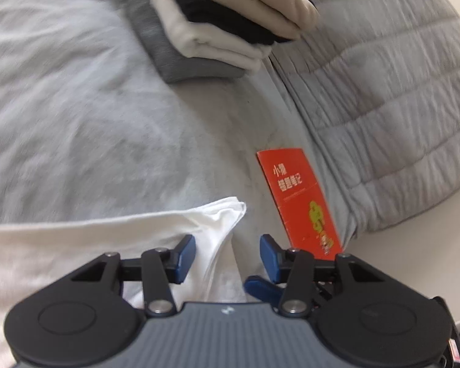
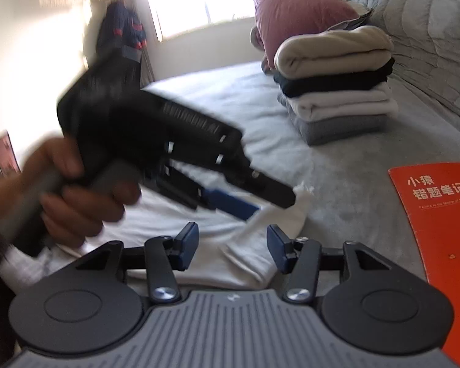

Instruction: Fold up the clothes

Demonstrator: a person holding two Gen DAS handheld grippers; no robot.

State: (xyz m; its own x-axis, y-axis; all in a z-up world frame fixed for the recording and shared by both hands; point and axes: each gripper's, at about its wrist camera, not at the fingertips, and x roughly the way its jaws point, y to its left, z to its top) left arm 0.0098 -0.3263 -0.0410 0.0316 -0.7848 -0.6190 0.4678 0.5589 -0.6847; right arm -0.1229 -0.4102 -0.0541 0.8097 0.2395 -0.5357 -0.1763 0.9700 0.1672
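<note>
Four folded garments sit stacked [image 2: 334, 92] ahead to the right of my right hand-held gripper [image 2: 231, 247]; both hand-held grippers gape empty over the half-folded white garment [image 2: 245, 263] on the bed [image 2: 337, 190]; my left hand-held gripper [image 1: 227, 256] too.

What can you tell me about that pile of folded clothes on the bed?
The pile of folded clothes is a neat stack of four soft folded pieces: cream on top, then black, then white, then grey at the bottom. It sits on the pale grey bed sheet, close beside a grey quilted blanket, with a pink cushion just behind it. Neither gripper touches it. From the left wrist view the same stack lies far ahead, slightly fanned out.
</note>
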